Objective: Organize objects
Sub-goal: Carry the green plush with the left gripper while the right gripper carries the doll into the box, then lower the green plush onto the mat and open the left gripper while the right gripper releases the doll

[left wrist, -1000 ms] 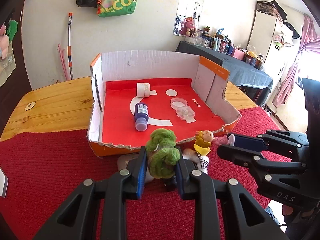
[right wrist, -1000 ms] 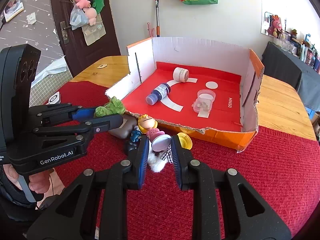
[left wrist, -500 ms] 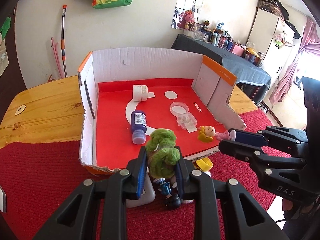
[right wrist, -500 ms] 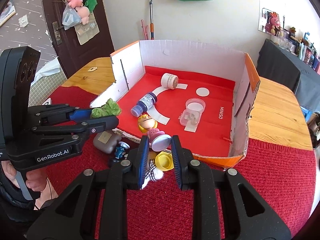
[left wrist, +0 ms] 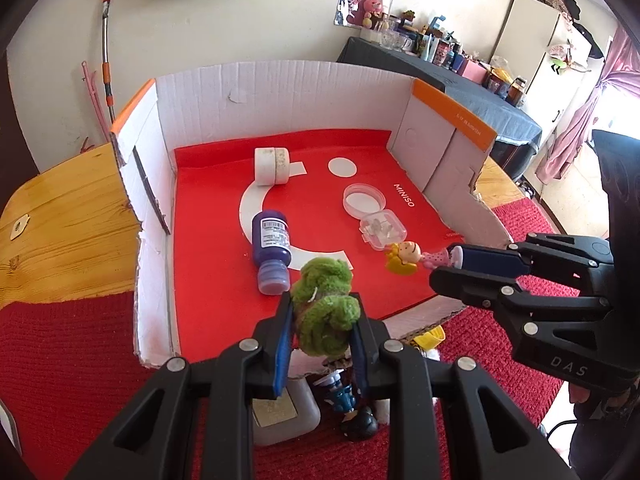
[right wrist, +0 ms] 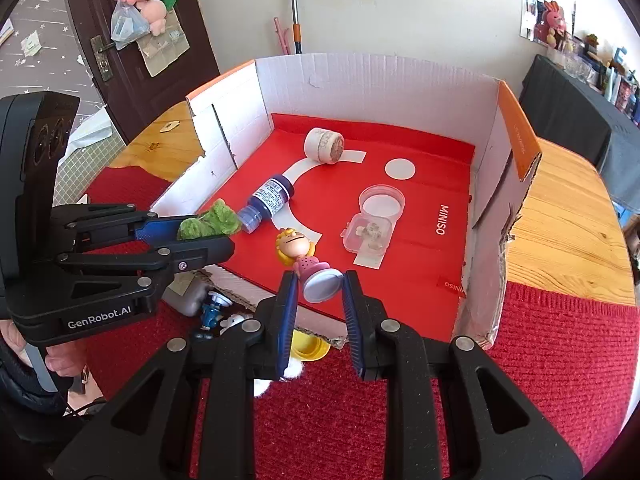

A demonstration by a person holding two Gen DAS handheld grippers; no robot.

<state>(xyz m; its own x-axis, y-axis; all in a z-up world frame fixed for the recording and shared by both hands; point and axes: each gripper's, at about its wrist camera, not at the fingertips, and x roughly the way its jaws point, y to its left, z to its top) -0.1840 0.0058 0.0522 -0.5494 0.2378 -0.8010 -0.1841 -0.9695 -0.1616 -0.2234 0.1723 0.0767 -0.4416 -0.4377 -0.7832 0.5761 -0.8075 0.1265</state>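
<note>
1. In the left wrist view, our left gripper (left wrist: 322, 316) has its fingers clamped on a green plush toy (left wrist: 325, 306), held over the near edge of the cardboard box (left wrist: 280, 92), just beside the cap of the blue bottle (left wrist: 271, 250) lying on the red floor. Across from it, our right gripper (left wrist: 460, 266) reaches in from the right with the blonde doll figure (left wrist: 404, 257). We judge a careless drop could knock the bottle and set it rolling
2. In the right wrist view, our right gripper (right wrist: 318, 304) is closed on the doll figure (right wrist: 298, 254) by its round base, head pointing into the box, close to the clear plastic case (right wrist: 368, 236) and the round lid (right wrist: 381, 203). The grip on the base edge looks thin, so the doll may twist out. The left gripper (right wrist: 188, 236) sits near, and we risk the two colliding
3. A yellow cap (right wrist: 308, 346) and a small blue figure (right wrist: 210, 312) lie on the red cloth on the desk (right wrist: 560, 200), outside the box
</note>
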